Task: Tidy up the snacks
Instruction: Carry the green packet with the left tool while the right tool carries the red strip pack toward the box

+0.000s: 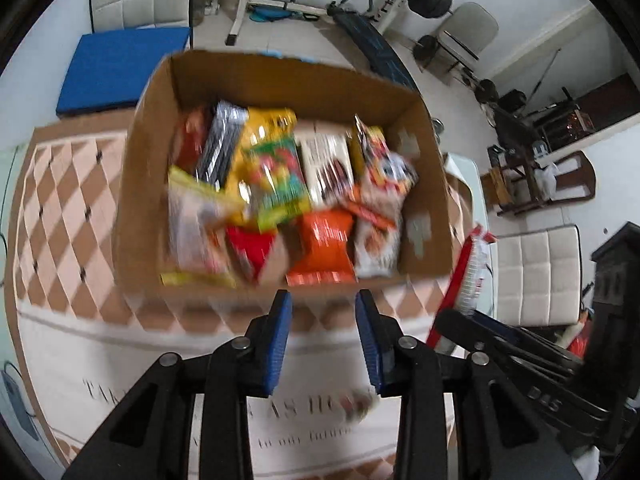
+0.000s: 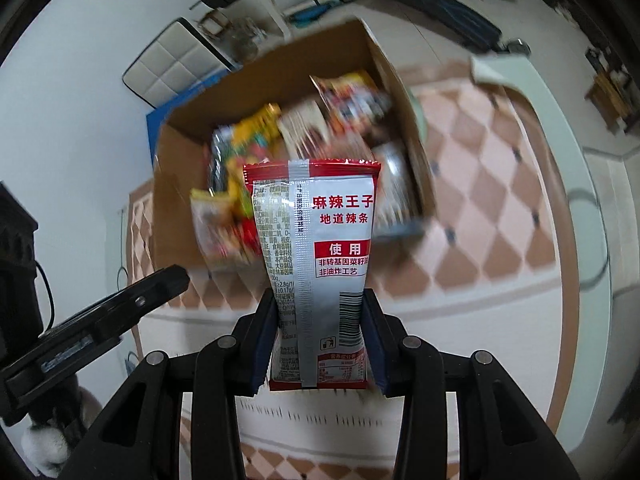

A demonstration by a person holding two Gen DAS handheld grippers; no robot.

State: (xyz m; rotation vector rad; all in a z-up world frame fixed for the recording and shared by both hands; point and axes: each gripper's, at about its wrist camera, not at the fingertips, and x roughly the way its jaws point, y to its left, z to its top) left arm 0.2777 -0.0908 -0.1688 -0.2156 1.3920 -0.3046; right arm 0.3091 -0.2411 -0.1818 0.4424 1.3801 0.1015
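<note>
Right hand-held gripper (image 2: 320, 340): clamped on a red-and-silver snack pouch (image 2: 316, 260). The pads bear on the pouch's two long edges near its lower end; the upper part stands free above the jaws, upright, held in the air in front of the box (image 2: 180, 200). The film pinches inward between the pads, so the pouch is judged soft, light and compliant, with glossy film that could slide under a slack grip. Contents look loosely filled; crushing is a small risk, tearing at the sealed ends a lesser one.

Left hand-held gripper (image 1: 323, 340): blue pads standing a little apart at their narrowest setting, nothing between them. It hangs above the patterned cloth (image 1: 60, 200) on the counter, just short of the box's near wall.

Box: open-topped cardboard, packed with upright packets (image 1: 276, 176) in rows. Motion blur hides their labels. An orange packet (image 1: 324, 248) stands at the near wall, and the only bare floor I can see is a strip along the right wall. All appear to be flexible film bags of similar light weight.

Handling judgement: take each packet across its flat faces or by its side edges at mid-height, not by the thin crimped seal, which offers little purchase. Grip firmly enough to stop slip, no harder. The held pouch should slot in edgewise; the empty gripper could part neighbouring packets to make room.
</note>
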